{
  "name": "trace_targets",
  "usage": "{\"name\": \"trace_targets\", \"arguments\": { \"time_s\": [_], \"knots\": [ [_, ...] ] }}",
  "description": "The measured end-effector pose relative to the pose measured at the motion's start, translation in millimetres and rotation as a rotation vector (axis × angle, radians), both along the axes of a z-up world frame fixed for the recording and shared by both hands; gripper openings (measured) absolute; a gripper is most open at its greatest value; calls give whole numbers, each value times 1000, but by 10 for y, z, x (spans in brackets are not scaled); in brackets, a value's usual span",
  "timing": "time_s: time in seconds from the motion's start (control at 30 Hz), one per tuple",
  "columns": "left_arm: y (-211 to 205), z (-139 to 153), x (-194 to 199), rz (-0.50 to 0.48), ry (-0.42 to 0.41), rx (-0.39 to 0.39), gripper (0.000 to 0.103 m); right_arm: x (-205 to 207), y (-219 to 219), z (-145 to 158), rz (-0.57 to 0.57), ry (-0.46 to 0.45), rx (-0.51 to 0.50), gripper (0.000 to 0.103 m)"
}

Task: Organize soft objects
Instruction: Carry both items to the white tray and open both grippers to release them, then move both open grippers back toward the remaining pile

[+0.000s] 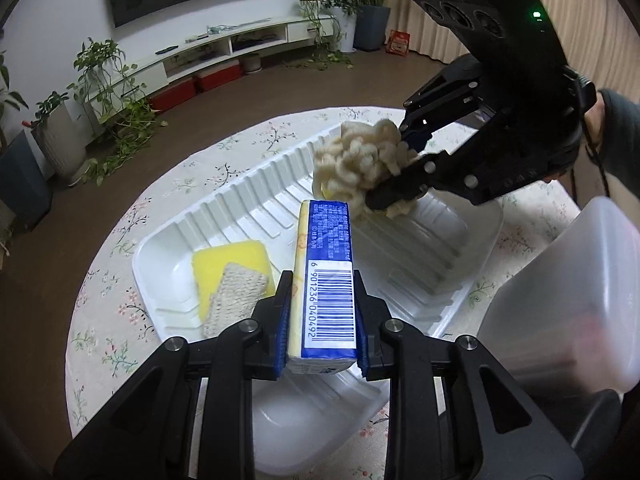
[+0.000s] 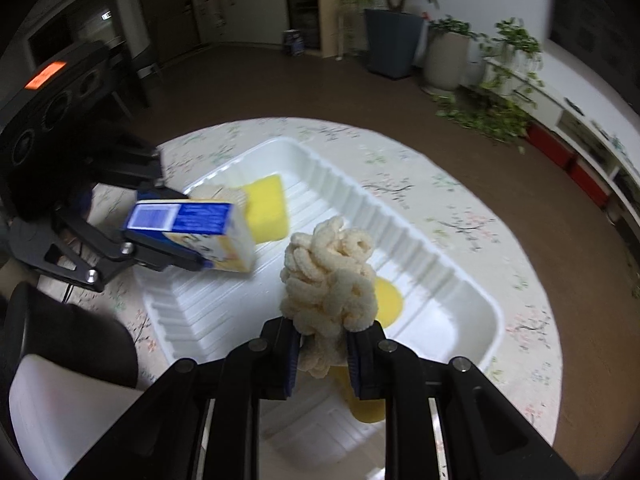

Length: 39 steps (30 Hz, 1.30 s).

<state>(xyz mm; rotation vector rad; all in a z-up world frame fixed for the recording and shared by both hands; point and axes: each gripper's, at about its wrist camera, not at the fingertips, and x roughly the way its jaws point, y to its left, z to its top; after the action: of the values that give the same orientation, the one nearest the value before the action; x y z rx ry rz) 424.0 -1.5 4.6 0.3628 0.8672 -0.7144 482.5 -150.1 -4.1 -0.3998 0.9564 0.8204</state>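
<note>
My left gripper (image 1: 322,322) is shut on a blue and yellow tissue pack (image 1: 326,272) and holds it above the white ribbed tray (image 1: 256,196); it also shows in the right wrist view (image 2: 196,236). My right gripper (image 2: 323,354) is shut on a cream chenille duster (image 2: 332,272), held above the tray (image 2: 404,220); the duster also shows in the left wrist view (image 1: 360,164). A yellow sponge (image 1: 236,266) with a beige knitted pad (image 1: 234,300) lies in the tray's near left end. A yellow piece (image 2: 390,300) lies under the duster.
The tray sits on a round table with a floral cloth (image 1: 120,280). A translucent plastic box (image 1: 568,300) stands at the table's right edge. Potted plants (image 1: 104,80) and a TV cabinet (image 1: 224,48) stand beyond on the brown floor.
</note>
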Motion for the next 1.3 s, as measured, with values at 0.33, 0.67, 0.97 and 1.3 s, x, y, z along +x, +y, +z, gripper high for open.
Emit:
{"name": "trace_targets", "arguments": {
  "time_s": [0.33, 0.67, 0.97, 1.3],
  "knots": [
    [-89, -131, 36, 6, 16, 34, 31, -150, 184, -205, 114, 19, -50, 23],
    [-9, -88, -24, 45, 7, 7, 74, -133, 84, -135, 69, -25, -52, 43],
    [87, 60, -90, 74, -27, -28, 81, -122, -168, 14, 2, -63, -7, 60],
    [531, 224, -347, 184, -48, -58, 81, -174, -944, 233, -215, -94, 62, 61]
  ]
}}
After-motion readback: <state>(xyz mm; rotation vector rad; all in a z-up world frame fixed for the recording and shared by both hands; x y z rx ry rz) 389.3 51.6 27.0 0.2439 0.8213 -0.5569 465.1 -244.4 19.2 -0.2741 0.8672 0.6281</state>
